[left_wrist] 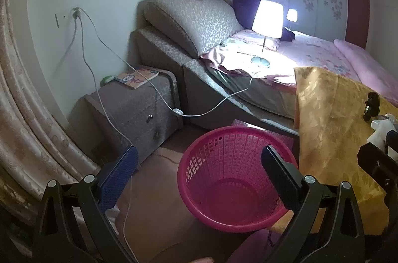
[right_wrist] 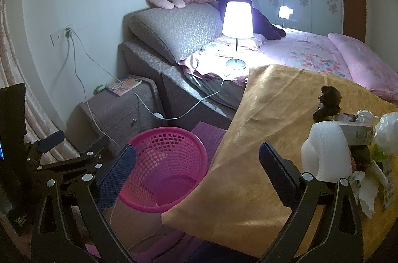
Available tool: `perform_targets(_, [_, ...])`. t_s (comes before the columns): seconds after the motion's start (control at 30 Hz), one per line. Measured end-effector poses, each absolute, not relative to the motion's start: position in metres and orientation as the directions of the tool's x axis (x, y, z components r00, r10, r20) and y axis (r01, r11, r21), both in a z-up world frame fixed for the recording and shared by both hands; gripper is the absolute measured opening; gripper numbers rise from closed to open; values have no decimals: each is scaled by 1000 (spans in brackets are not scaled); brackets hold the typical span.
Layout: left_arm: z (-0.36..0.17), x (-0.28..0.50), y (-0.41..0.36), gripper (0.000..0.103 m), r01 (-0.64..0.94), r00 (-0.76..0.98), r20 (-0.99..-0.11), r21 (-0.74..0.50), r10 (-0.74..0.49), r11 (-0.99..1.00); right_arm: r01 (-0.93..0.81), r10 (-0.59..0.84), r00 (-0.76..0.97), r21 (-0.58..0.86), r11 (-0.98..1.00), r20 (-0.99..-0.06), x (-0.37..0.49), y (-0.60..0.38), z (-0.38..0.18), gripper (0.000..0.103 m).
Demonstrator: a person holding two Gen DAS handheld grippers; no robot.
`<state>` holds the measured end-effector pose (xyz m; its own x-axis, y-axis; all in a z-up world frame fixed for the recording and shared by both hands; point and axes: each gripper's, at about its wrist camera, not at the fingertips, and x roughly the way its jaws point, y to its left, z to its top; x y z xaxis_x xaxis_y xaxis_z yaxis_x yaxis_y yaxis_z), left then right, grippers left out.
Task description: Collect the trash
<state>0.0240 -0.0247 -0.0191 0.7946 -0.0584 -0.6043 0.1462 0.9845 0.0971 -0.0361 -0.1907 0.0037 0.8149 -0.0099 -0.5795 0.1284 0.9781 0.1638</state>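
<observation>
A pink mesh basket [left_wrist: 223, 151] stands on the floor with nothing visible inside, beside a table under a yellow cloth [left_wrist: 330, 126]. My left gripper [left_wrist: 199, 176] hangs open just above the basket's mouth, holding nothing. In the right wrist view the basket [right_wrist: 169, 146] is lower left, and my right gripper [right_wrist: 197, 176] is open over the table's near corner [right_wrist: 248, 138]. To its right lie a white foam wrap [right_wrist: 325, 151], crumpled paper [right_wrist: 365, 191] and a clear plastic bag [right_wrist: 388, 128]. The left gripper [right_wrist: 74, 141] shows at the far left.
A tissue box [right_wrist: 355, 128] and a dark figurine [right_wrist: 328, 101] stand among the table clutter. Behind are a bed [right_wrist: 298, 51] with a lit lamp [right_wrist: 236, 21], a grey bedside cabinet [left_wrist: 134, 104] with a book, trailing white cables [left_wrist: 199, 113], and a curtain [left_wrist: 24, 126] at left.
</observation>
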Motion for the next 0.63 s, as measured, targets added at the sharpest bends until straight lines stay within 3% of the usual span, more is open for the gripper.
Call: perform_targets(0.63, [-18, 20, -32, 95, 195, 794, -601, 116, -88, 974, 133, -9, 811, 169, 977, -585, -34, -194, 3, 96])
